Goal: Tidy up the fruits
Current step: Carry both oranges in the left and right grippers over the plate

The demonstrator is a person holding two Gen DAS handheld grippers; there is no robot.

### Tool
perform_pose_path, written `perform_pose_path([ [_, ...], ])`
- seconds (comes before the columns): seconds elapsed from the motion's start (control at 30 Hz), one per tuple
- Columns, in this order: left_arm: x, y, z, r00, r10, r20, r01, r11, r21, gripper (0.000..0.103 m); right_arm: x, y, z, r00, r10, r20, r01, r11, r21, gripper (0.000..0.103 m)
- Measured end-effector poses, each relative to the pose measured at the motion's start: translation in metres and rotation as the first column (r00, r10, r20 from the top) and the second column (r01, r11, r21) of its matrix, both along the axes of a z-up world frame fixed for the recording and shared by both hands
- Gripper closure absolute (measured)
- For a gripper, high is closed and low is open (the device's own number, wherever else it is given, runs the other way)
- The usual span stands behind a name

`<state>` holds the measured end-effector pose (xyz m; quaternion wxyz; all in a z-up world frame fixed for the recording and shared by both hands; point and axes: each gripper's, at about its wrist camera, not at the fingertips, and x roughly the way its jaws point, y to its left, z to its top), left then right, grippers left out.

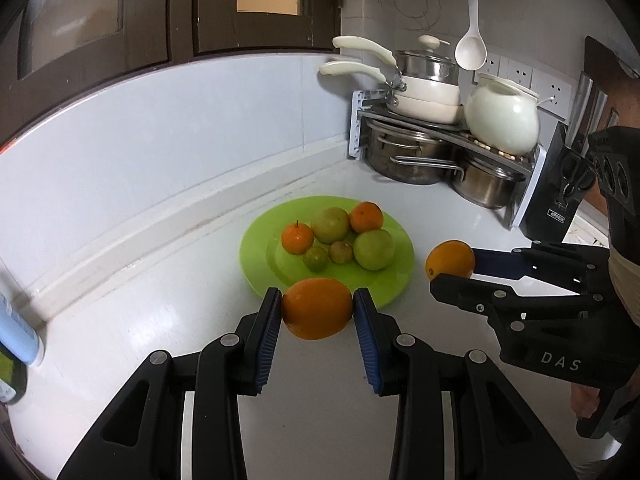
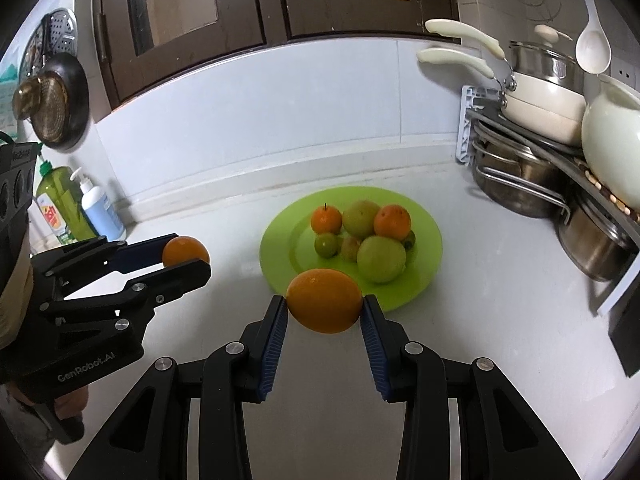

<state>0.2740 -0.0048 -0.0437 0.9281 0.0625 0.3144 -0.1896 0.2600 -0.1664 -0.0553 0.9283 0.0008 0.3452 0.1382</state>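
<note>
Oranges (image 1: pixel 317 308) clamped, both grippers (image 2: pixel 325 307) angled down

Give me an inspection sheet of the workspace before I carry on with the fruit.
Surface: white countertop, bare in front of the plate.
Job's things: green plate holding two oranges and several green fruits; one more orange in the left gripper, another orange in the right gripper.
Clutter: pot rack with pans and steel pots, white ceramic pot, knife block, soap bottles.
Grippers: left gripper shut on its orange; right gripper shut on its orange; both near the plate's front rim.
Cables: nothing seen.
Surroundings: pale backsplash, dark wooden window frames, hanging ladle.
</note>
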Motion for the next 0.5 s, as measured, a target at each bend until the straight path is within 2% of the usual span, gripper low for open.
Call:
perform_pose_path([
  [0.13,0.009,0.000,0.002,1.000,0.001,0.012,-0.001,1.000,0.018,0.066,0.010,0.003,0.002,1.000,0.006,0.011,-0.006,1.000,0.004,0.064],
  [0.5,0.047,0.004,-0.002,1.000,0.030,0.005,-0.030,1.000,0.007,0.066,0.038,0.008,0.000,1.000,0.006,0.014,-0.006,1.000,0.001,0.064],
])
